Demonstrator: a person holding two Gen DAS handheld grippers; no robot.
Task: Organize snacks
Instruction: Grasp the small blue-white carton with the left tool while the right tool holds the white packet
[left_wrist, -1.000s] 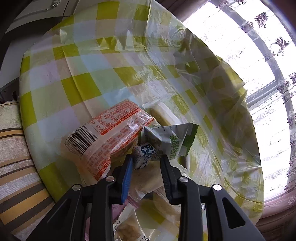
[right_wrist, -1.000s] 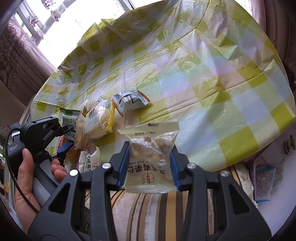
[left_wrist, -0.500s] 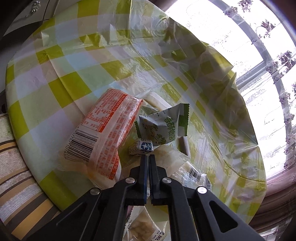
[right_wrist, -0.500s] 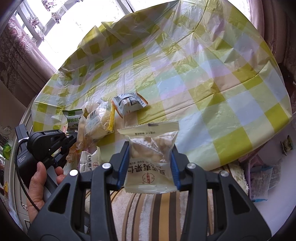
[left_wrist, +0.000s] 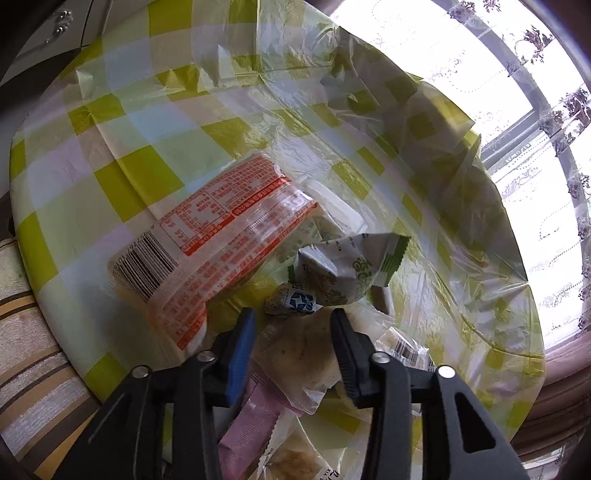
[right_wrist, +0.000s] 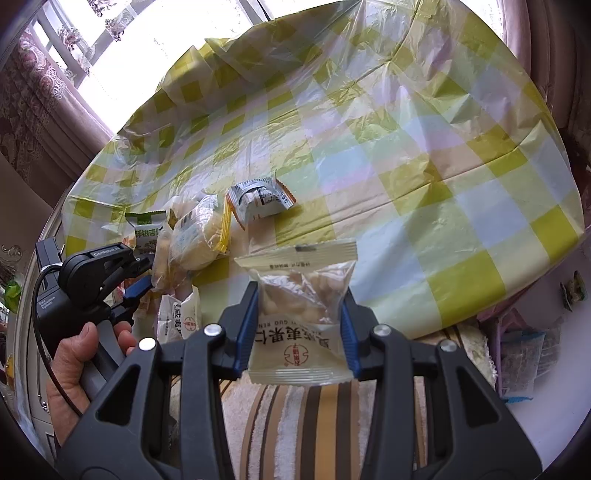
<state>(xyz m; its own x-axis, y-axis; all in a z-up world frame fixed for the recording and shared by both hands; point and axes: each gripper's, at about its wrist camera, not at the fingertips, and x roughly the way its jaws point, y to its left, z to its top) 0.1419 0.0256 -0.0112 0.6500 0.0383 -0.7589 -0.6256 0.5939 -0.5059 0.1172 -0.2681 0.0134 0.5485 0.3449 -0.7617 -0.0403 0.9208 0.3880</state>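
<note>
Round table (left_wrist: 110, 206) by a bright curtained window, covered in a crinkled yellow-green check plastic cloth (right_wrist: 424, 155); striped fabric shows below its near edge.

Snack heap, left part of the table as the right wrist view has it. Largest item: orange-printed clear packet (left_wrist: 218, 243), long axis running 7 to 1 o'clock in the left wrist view, barcode end nearest the gripper. At 1 o'clock from the left gripper: green-and-white pouch (left_wrist: 351, 269), crumpled, tilted. Directly ahead at 12 o'clock, just beyond the fingertips: small blue-and-white wrapped sweet (left_wrist: 291, 301), long axis across the jaws, roughly 9 to 3.

Left gripper (left_wrist: 291, 328): jaws opening, nothing pinched between them; a clear bag lies under the gap. It is the nearer tool to the sweet and the heap.

Right gripper (right_wrist: 299, 295): clenched on a clear nut packet (right_wrist: 299, 306), held upright by its sides, off the near table edge. An orange-edged silver sachet (right_wrist: 258, 201) lies at 11 o'clock from it.

Obscured: the heap's lower layers overlap; a white block behind the orange packet is half hidden; the pink wrapper and biscuit pack below the left gripper are cut off by its arms. Most print is unreadable.
</note>
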